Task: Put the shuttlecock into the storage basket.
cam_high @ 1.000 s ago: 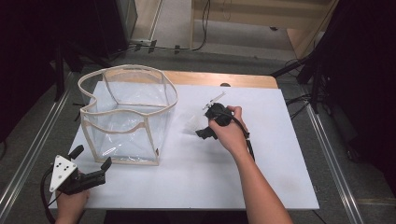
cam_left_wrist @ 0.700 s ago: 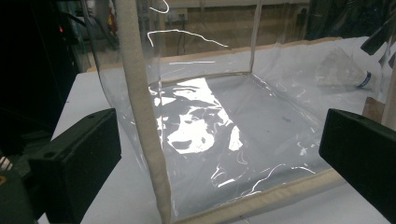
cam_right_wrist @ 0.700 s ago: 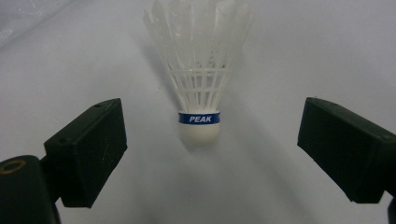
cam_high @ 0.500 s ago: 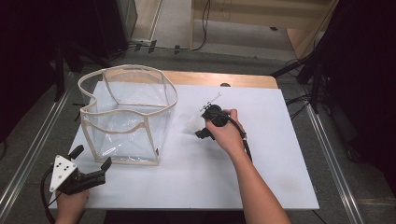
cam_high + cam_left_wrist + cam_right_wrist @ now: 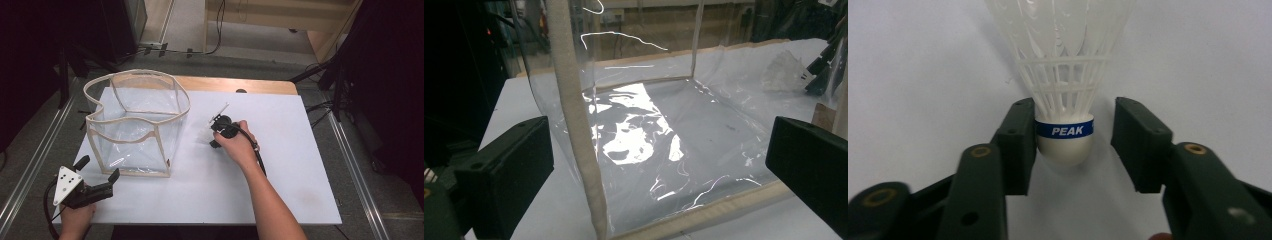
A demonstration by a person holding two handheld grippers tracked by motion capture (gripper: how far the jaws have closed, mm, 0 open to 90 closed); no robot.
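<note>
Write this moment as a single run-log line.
right gripper: closing round shuttlecock cork, right pad not touching | left gripper: open, idle beside clear bag | table

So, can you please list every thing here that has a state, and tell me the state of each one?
shuttlecock: lying on the table, cork toward the camera, between the jaws; left pad touches the cork, a gap remains on the right.
right gripper: jaws just closing, not yet clamped.
left gripper: open, holding nothing.
clear bag: standing upright, top open.
white table: bearing the bag and shuttlecock.
</note>
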